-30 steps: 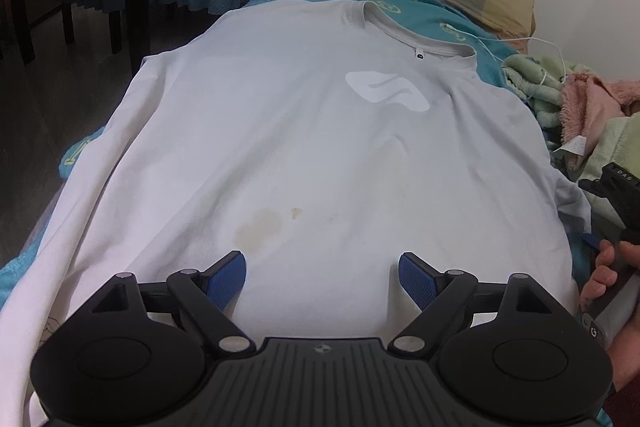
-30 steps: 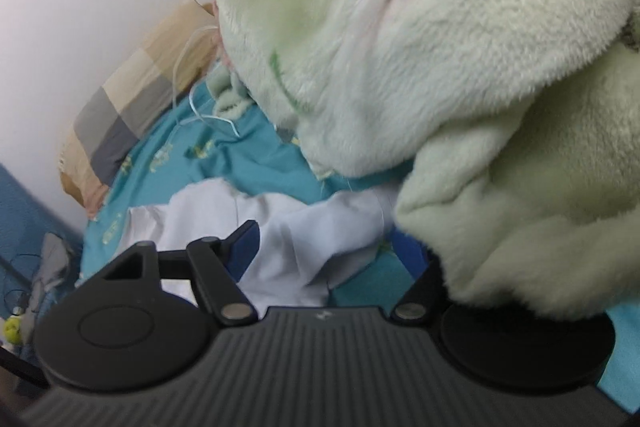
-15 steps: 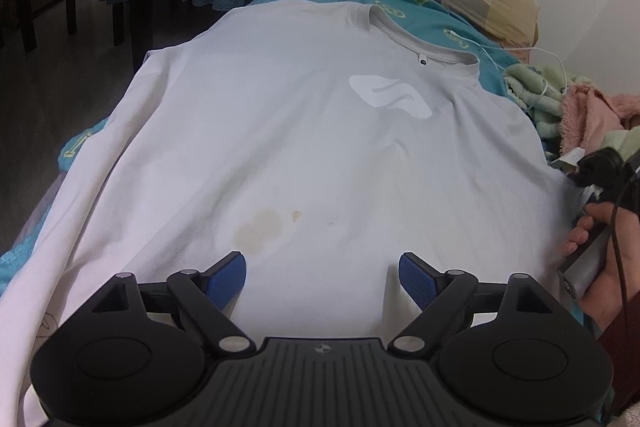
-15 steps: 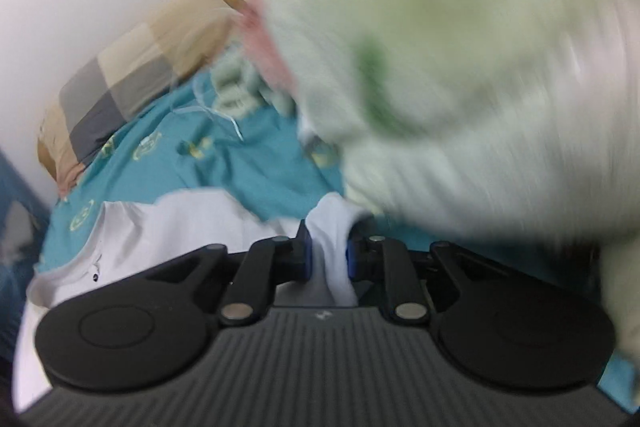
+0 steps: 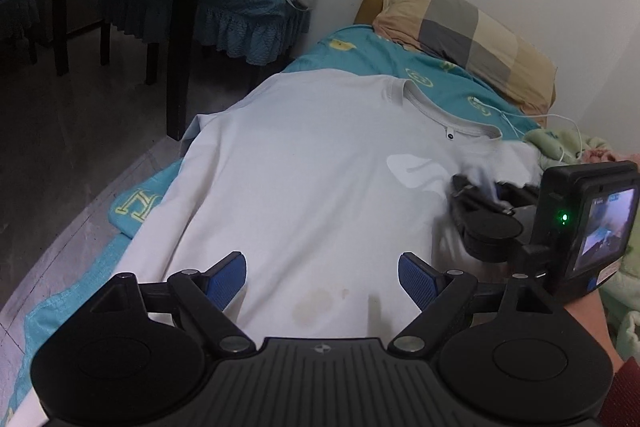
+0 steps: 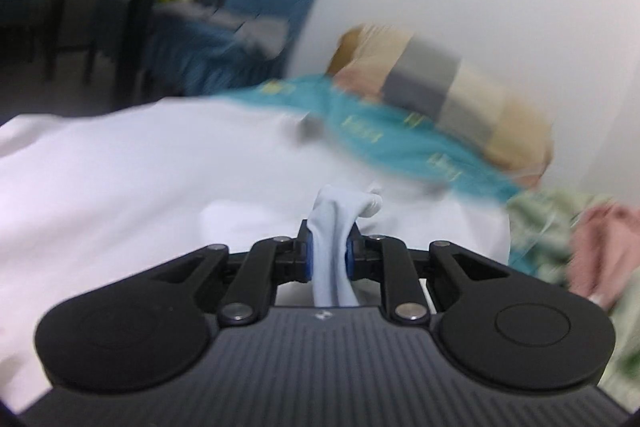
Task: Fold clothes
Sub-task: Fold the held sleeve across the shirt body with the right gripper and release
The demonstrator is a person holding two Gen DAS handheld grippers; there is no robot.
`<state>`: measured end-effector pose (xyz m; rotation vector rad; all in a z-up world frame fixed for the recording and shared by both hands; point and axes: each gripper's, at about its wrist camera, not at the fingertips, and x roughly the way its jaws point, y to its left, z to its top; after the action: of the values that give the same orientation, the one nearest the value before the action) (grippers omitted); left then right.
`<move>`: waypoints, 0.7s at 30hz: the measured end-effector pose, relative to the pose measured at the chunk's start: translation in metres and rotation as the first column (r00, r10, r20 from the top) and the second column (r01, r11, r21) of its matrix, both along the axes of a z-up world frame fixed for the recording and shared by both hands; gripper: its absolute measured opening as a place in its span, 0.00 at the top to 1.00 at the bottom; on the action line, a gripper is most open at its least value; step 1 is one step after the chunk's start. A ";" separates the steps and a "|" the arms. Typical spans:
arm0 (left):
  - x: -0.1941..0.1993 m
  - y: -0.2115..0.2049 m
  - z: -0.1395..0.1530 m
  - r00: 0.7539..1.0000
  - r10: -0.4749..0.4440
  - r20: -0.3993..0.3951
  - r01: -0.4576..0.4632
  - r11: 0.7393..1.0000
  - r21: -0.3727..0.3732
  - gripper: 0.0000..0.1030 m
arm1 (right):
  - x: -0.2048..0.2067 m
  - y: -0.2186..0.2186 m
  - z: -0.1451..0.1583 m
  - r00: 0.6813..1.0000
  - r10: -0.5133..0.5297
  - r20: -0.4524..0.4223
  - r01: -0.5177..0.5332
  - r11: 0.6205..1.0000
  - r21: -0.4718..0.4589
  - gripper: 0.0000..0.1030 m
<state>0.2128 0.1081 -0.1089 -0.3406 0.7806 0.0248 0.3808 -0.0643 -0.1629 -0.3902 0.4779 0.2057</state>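
A white T-shirt [image 5: 304, 195] lies spread front-up on the teal bedsheet [image 5: 136, 205], collar toward the pillow, with a brownish stain near its lower part. My left gripper [image 5: 322, 277] is open and empty, hovering just above the shirt's lower middle. My right gripper [image 6: 328, 261] is shut on the shirt's right sleeve [image 6: 334, 227], which bunches up between the blue pads. In the left wrist view the right gripper [image 5: 486, 205] is over the shirt's right side near the chest logo, dragging the sleeve inward over the shirt body.
A checked pillow [image 5: 460, 27] lies at the head of the bed against the white wall. Fluffy green and pink clothes [image 6: 568, 231] are piled at the bed's right. A white cable [image 5: 532, 117] crosses the sheet. Chairs with blue covers [image 5: 224, 15] and a dark table leg [image 5: 184, 39] stand on the left.
My right gripper has lifted the shirt's right sleeve and carried it left over the shirt body, swinging away from the green blanket. The left gripper has stayed open and tilted up a little.
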 end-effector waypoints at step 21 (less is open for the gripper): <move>-0.044 -0.046 0.017 0.977 -0.192 0.092 0.169 0.963 0.211 0.19 | -0.227 -0.137 0.102 0.947 -0.233 -0.220 0.317 0.783 0.536 0.32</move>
<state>0.1684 0.0620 -0.0915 -0.0758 0.6891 -0.0855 0.1539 -0.2011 -0.0610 0.2871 0.5829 0.0806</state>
